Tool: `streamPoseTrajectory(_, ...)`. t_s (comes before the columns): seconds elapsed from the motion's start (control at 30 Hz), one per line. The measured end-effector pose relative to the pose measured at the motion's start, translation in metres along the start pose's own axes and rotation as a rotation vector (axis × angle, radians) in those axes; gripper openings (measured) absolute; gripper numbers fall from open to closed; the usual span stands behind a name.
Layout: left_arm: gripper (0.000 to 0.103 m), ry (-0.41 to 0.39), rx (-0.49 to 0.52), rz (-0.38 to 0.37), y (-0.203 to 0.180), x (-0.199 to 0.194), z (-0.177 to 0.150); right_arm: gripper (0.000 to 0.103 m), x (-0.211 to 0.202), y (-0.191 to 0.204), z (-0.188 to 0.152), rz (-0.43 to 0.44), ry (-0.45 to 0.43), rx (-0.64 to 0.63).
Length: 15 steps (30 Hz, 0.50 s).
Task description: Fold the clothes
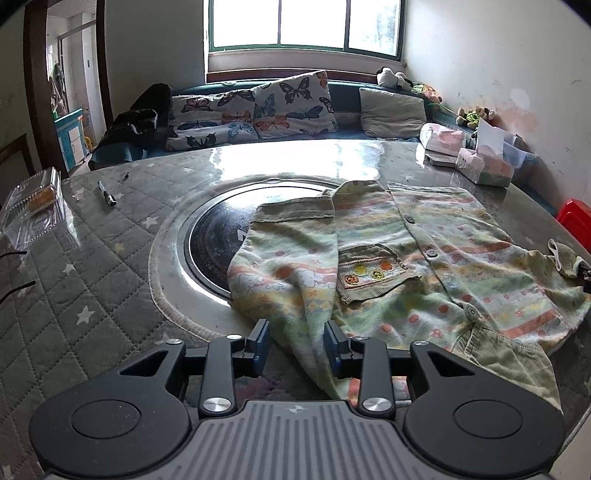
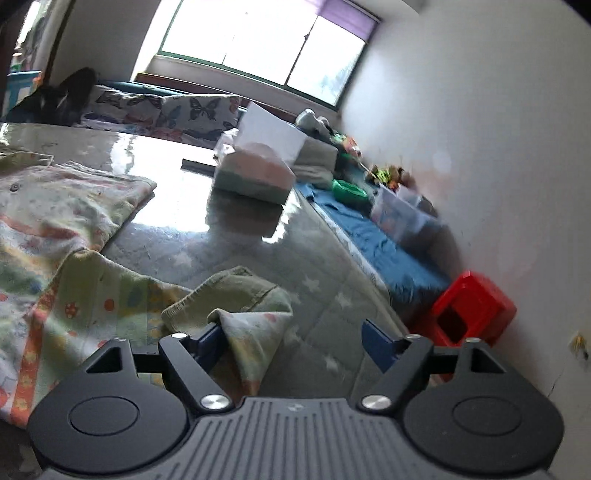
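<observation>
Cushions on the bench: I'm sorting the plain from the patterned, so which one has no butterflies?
The plain beige cushion, rightmost of the three, nearest the corner. The other two cushions carry butterfly prints.

we see a bright green-framed window [image 1: 303, 24] pouring daylight onto a glossy quilted table [image 1: 92, 258]. behind it, butterfly cushions [image 1: 255, 109] line a blue bench [image 2: 373, 240] along scuffed white walls [image 1: 517, 74]. a red stool [image 2: 476, 310] sits beside the wall.
</observation>
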<state>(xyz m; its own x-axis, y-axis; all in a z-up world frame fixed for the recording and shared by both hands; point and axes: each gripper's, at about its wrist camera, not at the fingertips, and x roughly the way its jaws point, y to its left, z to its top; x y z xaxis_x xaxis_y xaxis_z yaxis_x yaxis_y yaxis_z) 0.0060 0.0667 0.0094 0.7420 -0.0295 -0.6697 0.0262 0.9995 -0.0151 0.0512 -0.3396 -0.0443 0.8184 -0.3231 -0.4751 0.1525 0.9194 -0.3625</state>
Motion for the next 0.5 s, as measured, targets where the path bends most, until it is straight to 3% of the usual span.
streamPoseTrajectory(0.1, 0.035, -0.004, 0.003, 0.005, -0.001, -0.001, 0.000, 0.082, -0.007, -0.023, 0.009, -0.034, -0.080, 0.146)
streamPoseTrajectory(0.17, 0.035, -0.006, -0.001, 0.007, 0.000, -0.002, 0.001, 0.090, -0.011, -0.050, 0.007, -0.033, -0.102, 0.321)
streamPoseTrajectory(0.27, 0.035, -0.002, 0.003, 0.010, 0.001, -0.001, 0.001, 0.090, -0.005, -0.088, -0.007, 0.006, -0.027, 0.543)
streamPoseTrajectory(0.37, 0.037, -0.006, 0.013, 0.008, -0.002, -0.001, 0.002, 0.090, 0.010, -0.105, -0.026, 0.002, 0.135, 0.685)
streamPoseTrajectory(0.5, 0.039, -0.011, 0.020, 0.010, -0.004, -0.002, 0.003, 0.089, 0.010, -0.103, -0.034, -0.036, 0.135, 0.659)
